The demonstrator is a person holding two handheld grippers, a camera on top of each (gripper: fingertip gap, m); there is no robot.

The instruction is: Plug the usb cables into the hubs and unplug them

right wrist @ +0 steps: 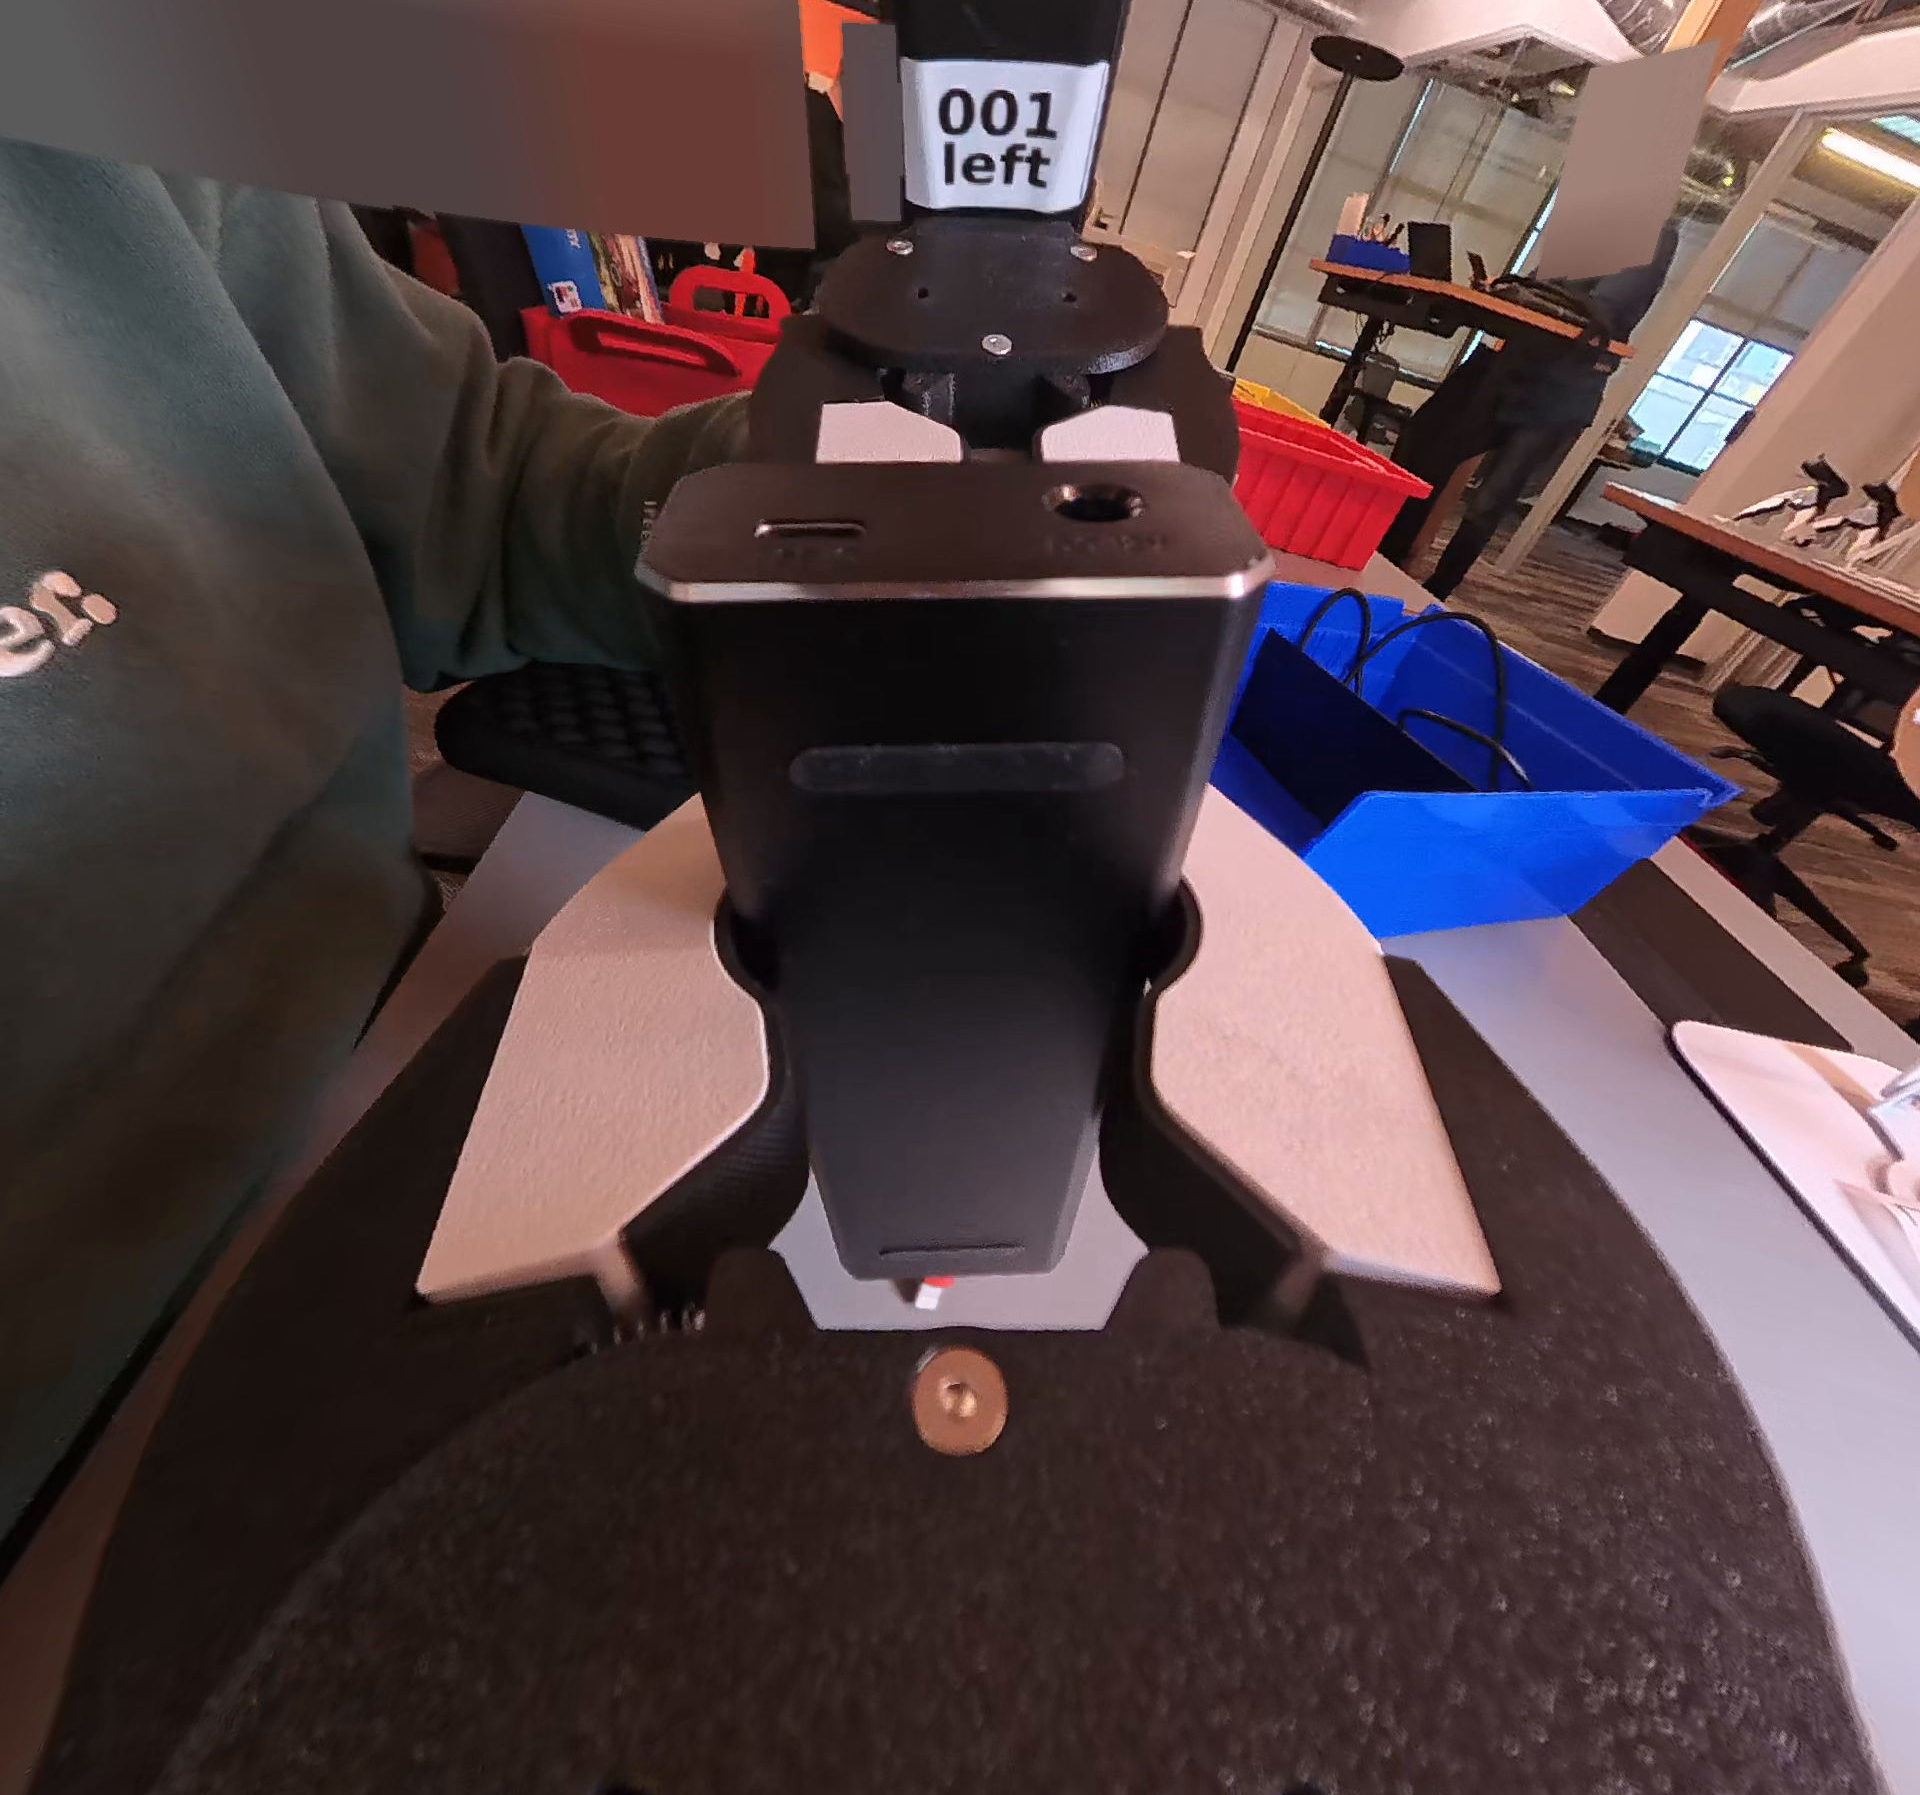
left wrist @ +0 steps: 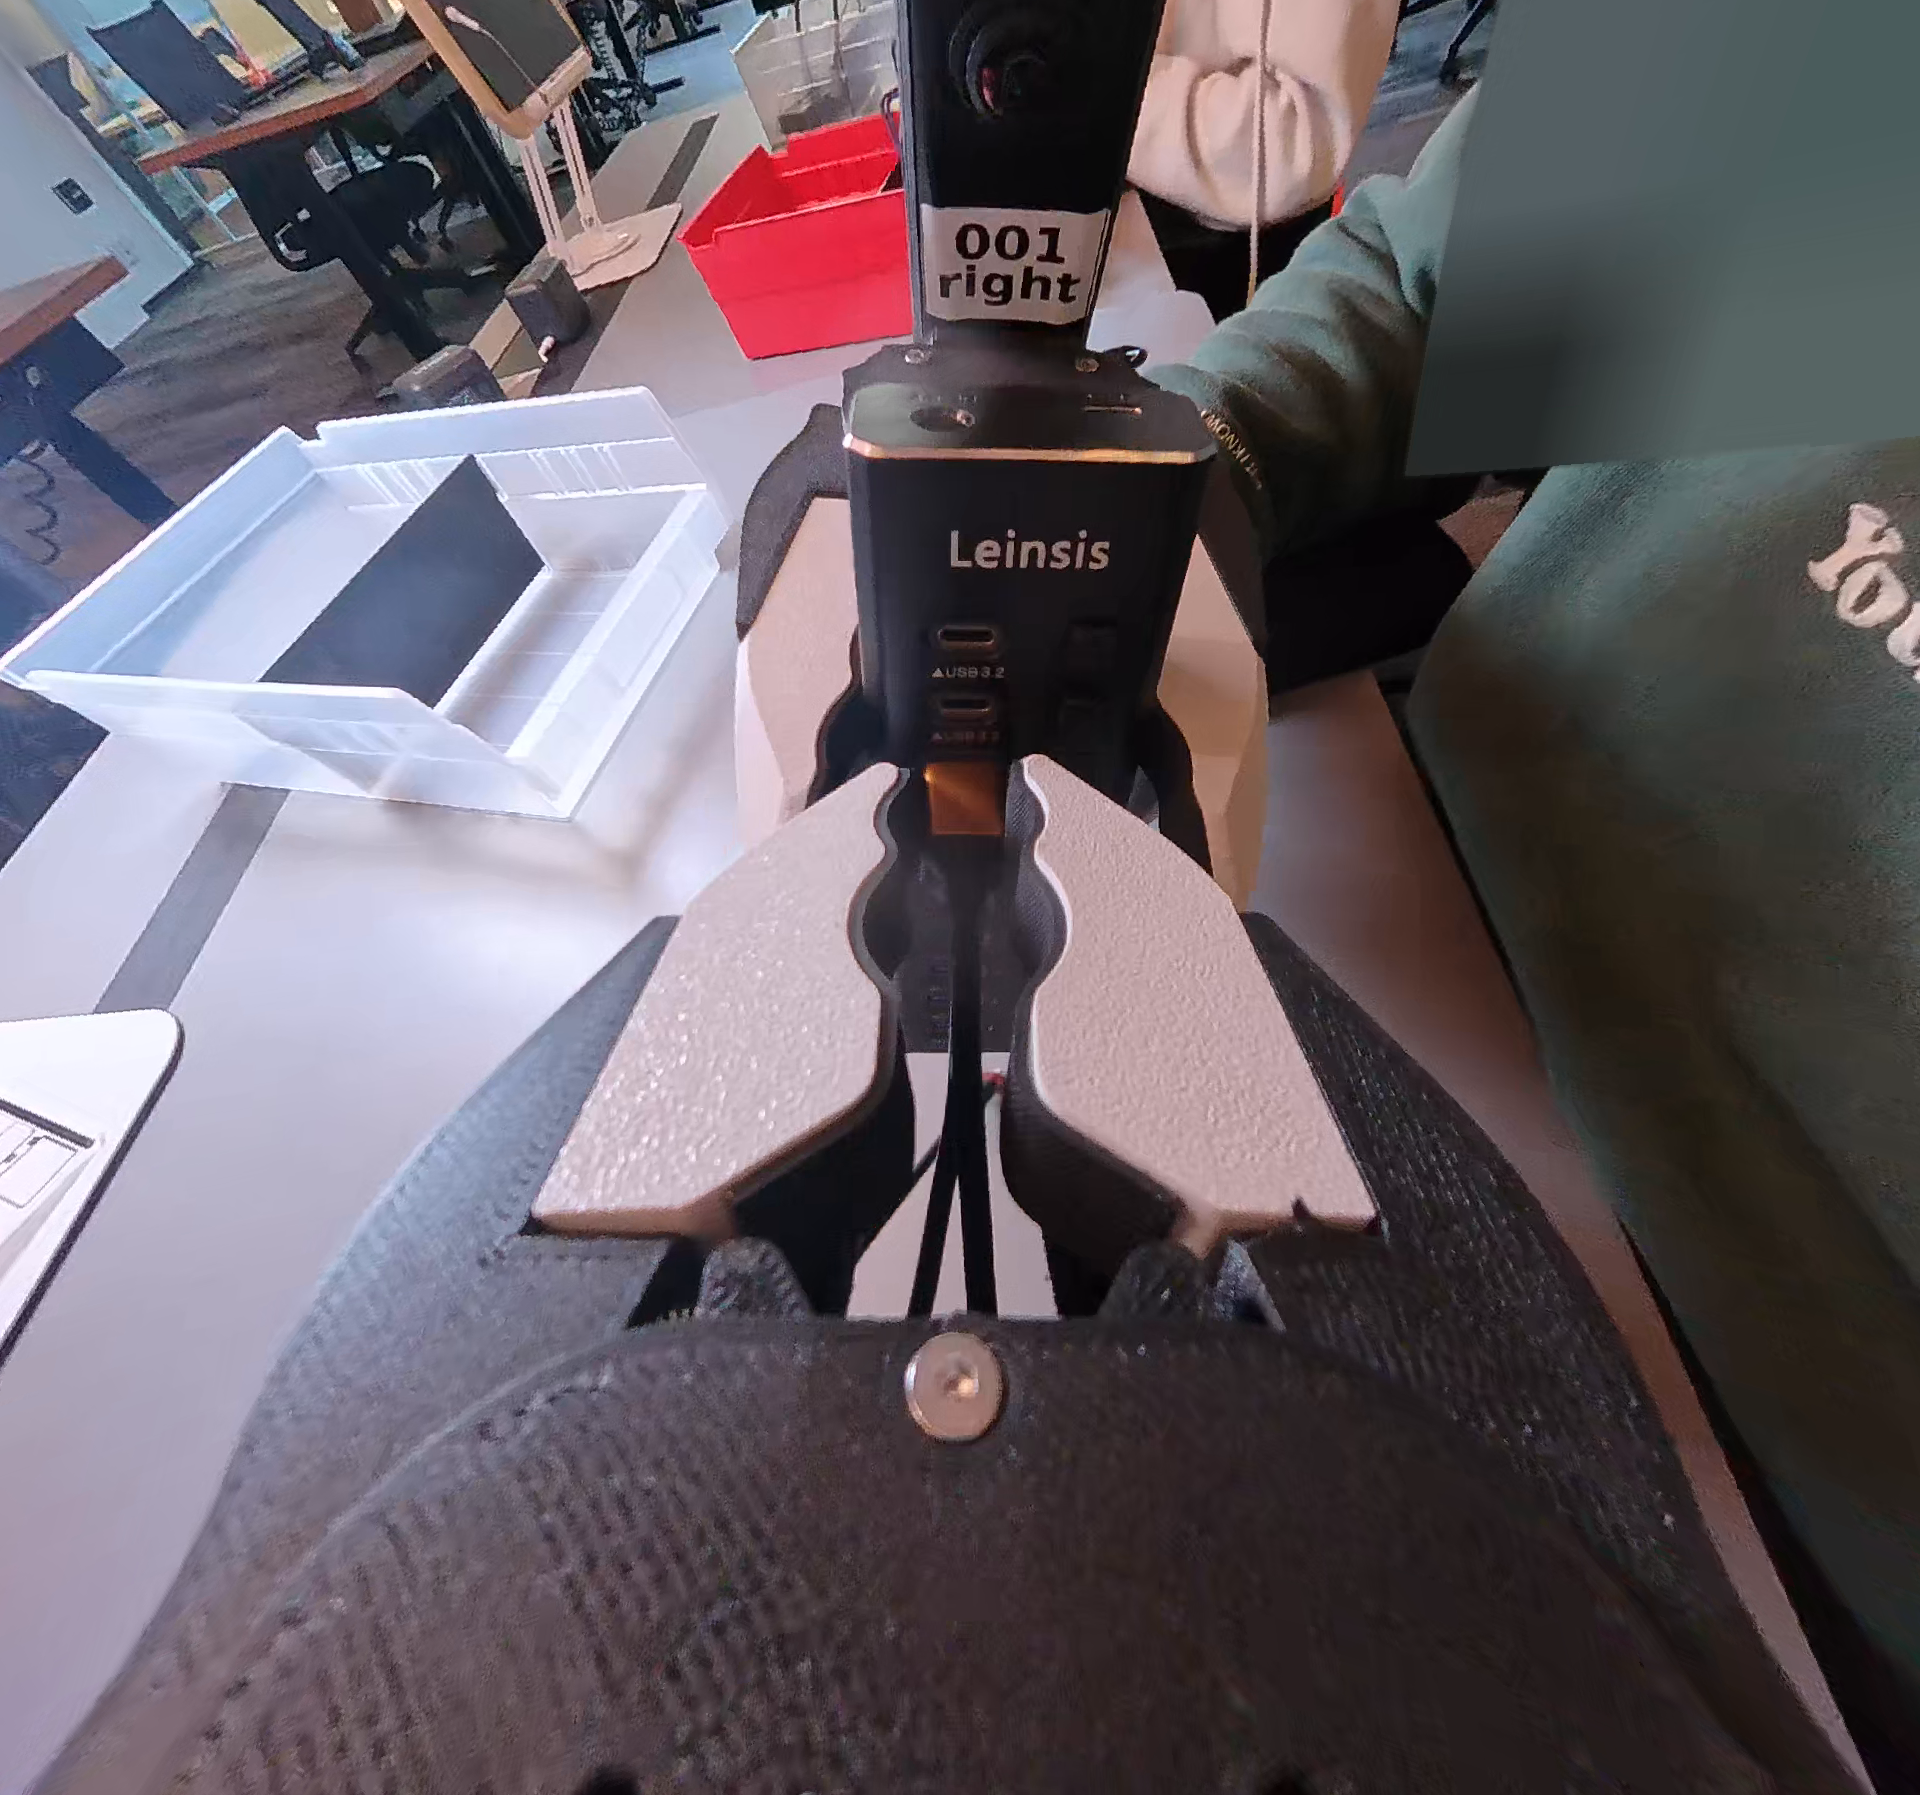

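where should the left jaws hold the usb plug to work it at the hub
Grip the black plug body behind the bare metal tip, on its two side faces, coming from below the hub in line with its port. The cable runs straight back between the fingers, so that grip keeps the push or pull straight.

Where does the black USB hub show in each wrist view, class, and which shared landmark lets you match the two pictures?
Left wrist view: the black USB hub stands upright at centre, port face toward the camera, just beyond the left gripper, which grips a USB plug at its lower end.
Right wrist view: the hub fills the centre, plain back toward the camera, clamped in the right gripper.
Shared landmark: the hub's silver-edged top end.
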